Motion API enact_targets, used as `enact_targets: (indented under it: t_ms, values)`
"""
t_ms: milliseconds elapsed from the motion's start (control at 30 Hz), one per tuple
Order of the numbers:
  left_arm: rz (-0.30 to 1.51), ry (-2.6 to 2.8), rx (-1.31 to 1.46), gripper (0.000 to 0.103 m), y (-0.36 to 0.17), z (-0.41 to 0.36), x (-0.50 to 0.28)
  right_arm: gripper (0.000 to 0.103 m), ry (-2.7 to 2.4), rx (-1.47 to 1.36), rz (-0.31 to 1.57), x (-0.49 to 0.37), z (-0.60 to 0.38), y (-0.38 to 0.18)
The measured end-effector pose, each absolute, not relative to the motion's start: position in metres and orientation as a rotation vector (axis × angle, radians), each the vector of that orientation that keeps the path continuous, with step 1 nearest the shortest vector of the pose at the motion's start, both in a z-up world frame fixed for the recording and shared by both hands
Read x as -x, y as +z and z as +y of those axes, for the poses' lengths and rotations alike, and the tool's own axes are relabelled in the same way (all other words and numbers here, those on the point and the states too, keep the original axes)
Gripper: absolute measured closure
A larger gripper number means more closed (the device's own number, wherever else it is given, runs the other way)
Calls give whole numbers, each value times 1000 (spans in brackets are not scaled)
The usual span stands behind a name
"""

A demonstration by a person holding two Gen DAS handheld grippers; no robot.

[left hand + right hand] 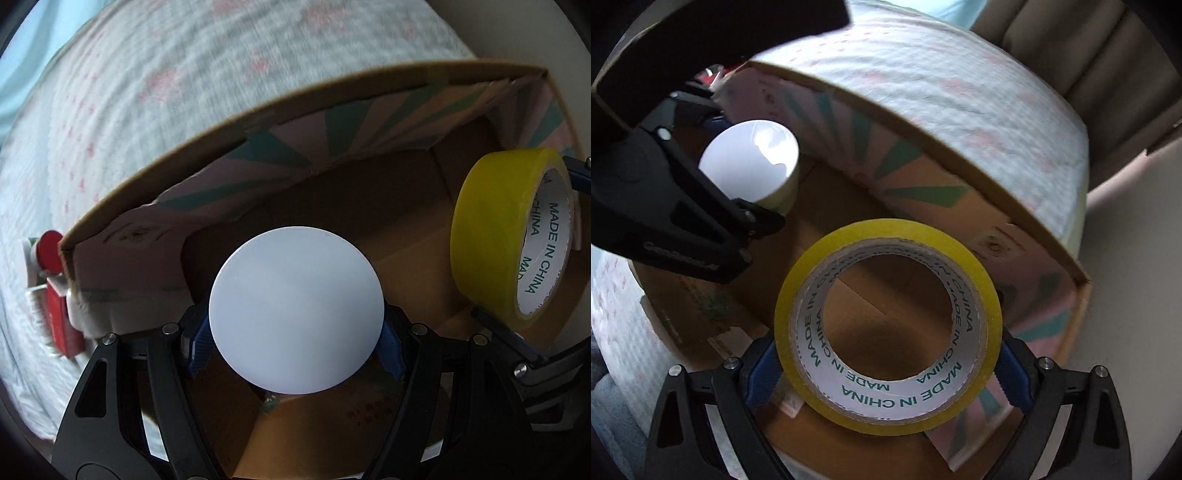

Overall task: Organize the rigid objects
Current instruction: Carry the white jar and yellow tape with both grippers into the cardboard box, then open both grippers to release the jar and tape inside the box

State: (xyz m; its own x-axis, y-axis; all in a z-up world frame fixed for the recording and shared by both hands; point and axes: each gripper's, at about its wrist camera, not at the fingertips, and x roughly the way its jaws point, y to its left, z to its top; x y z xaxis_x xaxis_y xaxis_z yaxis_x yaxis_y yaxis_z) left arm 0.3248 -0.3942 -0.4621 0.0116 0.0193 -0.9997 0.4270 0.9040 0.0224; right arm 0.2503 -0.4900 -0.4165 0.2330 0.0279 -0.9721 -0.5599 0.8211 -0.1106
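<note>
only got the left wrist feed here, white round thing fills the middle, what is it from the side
Observer: From the right wrist view the white-topped container has a pale, cream-coloured side wall below its flat white top, and the left gripper is clamped on it above the cardboard box floor.
Operator: ok and the yellow tape on my right, is anything holding it
Observer: Yes, the right gripper is shut on the yellow tape roll, with a blue pad pressed against each side.
Operator: is the roll's core blocked or open
Observer: Open; the brown box floor shows straight through the hole.
</note>
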Motion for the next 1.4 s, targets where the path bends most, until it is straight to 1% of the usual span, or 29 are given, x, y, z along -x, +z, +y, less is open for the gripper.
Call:
enact_targets:
  t_ms: [367, 400, 433, 467, 500, 767, 833, 867, 933, 1000, 1100, 1267, 1400]
  values:
    - [1455, -346, -482, 34, -456, -405, -314, 7, 447, 447, 1337, -263, -491, -426]
    - [1445, -342, -478, 30, -453, -406, -313, 7, 447, 448, 1339, -263, -490, -426]
    - [1429, -344, -468, 6, -449, -408, -313, 7, 451, 449, 1345, -266, -491, -425]
    - [1414, -353, -449, 1, -443, -407, -314, 7, 453, 451, 1352, -266, -491, -425]
    - [1396, -362, -429, 0, -437, -407, -315, 7, 447, 453, 1362, -265, -492, -424]
    - [1392, -400, -420, 0, -420, -410, -317, 7, 366, 418, 1408, -257, -513, -422]
    - [1392, -405, -411, 0, -419, -404, -312, 5, 359, 390, 1421, -257, -517, -422]
    - [1397, -406, -406, 0, -417, -404, -314, 0, 357, 382, 1413, -258, -518, -420]
    - [1392, -404, -396, 0, -412, -401, -312, 0, 358, 348, 1341, -263, -517, -406]
    - [1383, -403, -378, 0, -413, -397, -313, 0, 358, 327, 1306, -267, -517, -397]
    - [1379, -405, -350, 0, -408, -392, -310, 0, 352, 344, 1323, -268, -515, -396]
    - [1372, -404, -338, 0, -403, -389, -312, 0, 347, 355, 1293, -266, -501, -382]
    - [1348, -402, -333, 0, -387, -382, -308, 0, 342, 370, 1275, -259, -495, -372]
